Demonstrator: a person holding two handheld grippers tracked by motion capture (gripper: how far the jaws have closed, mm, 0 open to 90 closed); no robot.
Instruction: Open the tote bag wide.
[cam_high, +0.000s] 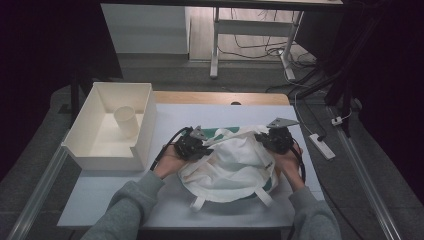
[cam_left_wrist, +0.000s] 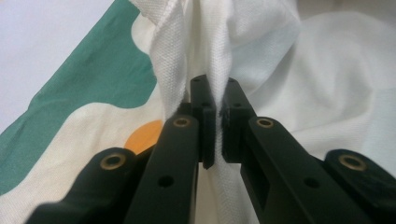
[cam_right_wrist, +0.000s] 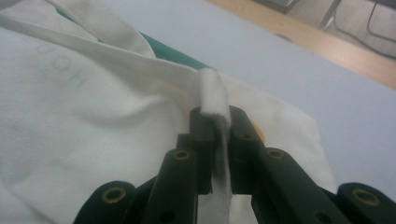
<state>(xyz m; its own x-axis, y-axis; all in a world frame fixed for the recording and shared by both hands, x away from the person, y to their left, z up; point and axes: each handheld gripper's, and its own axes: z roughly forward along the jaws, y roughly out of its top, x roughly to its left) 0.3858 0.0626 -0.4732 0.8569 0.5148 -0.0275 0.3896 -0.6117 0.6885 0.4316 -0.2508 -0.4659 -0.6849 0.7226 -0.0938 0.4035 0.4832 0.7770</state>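
Observation:
A white cloth bag (cam_high: 235, 167) with green and orange print and white straps lies crumpled on the pale table top (cam_high: 100, 195). At the bag's left edge, my left gripper (cam_high: 202, 145) is shut on a bunched fold of the cloth. The left gripper view has the white weave (cam_left_wrist: 205, 56) rising out from between the closed black jaws of that gripper (cam_left_wrist: 215, 88). My right gripper (cam_high: 267, 137) is shut on the bag's upper right edge. In the right gripper view, a narrow hem strip (cam_right_wrist: 212, 91) stands pinched at the tips of the right gripper (cam_right_wrist: 215, 114). The bag's top edge stretches between the two grippers.
A white open box (cam_high: 145, 125) stands at the table's left with a paper cup (cam_high: 126, 121) inside it. A wooden strip (cam_high: 220, 98) runs along the table's far edge. On the floor to the right lies a power strip (cam_high: 322, 146) with cables.

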